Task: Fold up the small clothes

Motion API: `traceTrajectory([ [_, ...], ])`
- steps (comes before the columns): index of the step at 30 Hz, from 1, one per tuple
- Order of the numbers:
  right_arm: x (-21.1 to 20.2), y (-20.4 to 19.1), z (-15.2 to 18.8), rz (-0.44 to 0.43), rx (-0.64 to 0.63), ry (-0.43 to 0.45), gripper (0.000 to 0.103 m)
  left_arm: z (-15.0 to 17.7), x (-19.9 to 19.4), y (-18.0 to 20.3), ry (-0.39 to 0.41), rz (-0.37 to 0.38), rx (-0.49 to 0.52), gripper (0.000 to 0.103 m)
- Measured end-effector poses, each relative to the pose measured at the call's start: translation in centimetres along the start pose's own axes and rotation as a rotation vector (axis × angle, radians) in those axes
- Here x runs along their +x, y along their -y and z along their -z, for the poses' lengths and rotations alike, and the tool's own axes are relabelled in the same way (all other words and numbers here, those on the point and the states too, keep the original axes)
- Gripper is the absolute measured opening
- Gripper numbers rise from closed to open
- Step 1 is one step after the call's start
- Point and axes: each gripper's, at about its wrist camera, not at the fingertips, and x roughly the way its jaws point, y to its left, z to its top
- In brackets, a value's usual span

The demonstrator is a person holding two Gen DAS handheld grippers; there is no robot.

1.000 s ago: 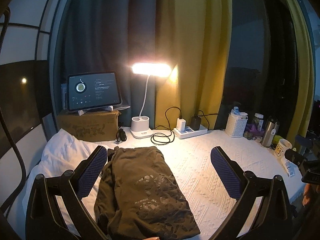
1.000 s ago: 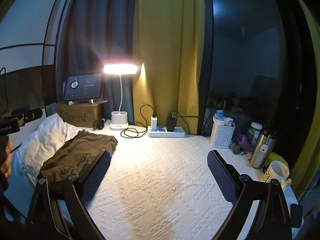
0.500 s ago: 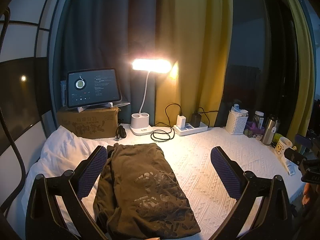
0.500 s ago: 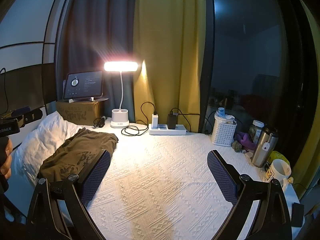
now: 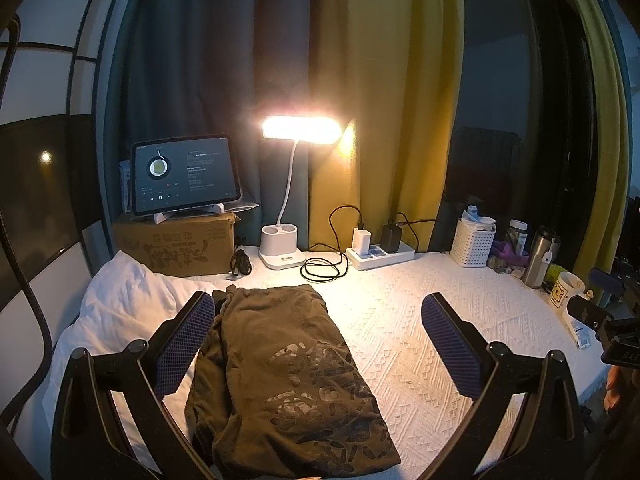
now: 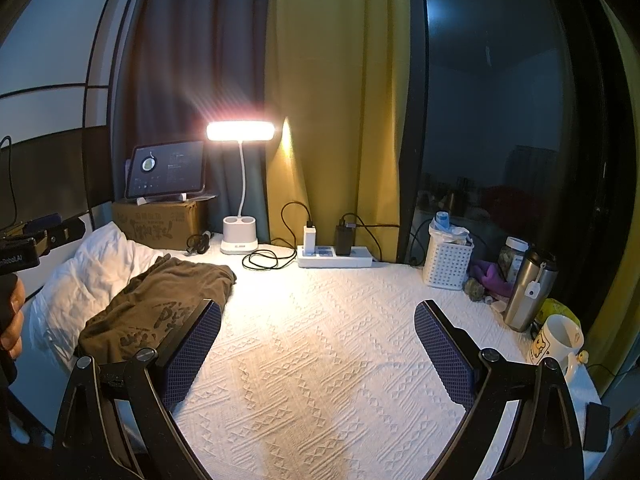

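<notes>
A folded olive-brown garment [image 5: 288, 368] with a dark print lies on the white textured cover, its left edge against a white pillow [image 5: 120, 312]. My left gripper [image 5: 316, 344] hovers above it, open and empty, fingers spread on either side. In the right wrist view the same garment [image 6: 160, 304] sits at the left, partly behind the left finger. My right gripper [image 6: 316, 352] is open over bare cover [image 6: 328, 344] to the garment's right, holding nothing. The other gripper's body [image 6: 24, 248] and a hand [image 6: 10, 328] show at the left edge.
Along the back stand a lit desk lamp [image 5: 298, 132], a tablet [image 5: 182, 174] on a cardboard box [image 5: 176, 246], a power strip [image 5: 380, 254] with looped cable, a white basket [image 6: 448, 258], a steel flask [image 6: 530, 288] and a mug [image 6: 554, 340]. Curtains hang behind.
Both views have drifted slightly back and up; the garment lies as before and both grippers stay open.
</notes>
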Motion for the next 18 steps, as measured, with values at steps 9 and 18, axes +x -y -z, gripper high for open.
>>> traceTrajectory([
  [9,0.06,-0.07,0.09,0.003,0.001,0.001,0.098,0.02,-0.07,0.16,-0.002,0.009,-0.004,0.102],
  [18,0.06,-0.10,0.23,0.004,0.003,0.000,0.098,-0.09,-0.02,0.20,0.001,0.008,-0.004,0.102],
])
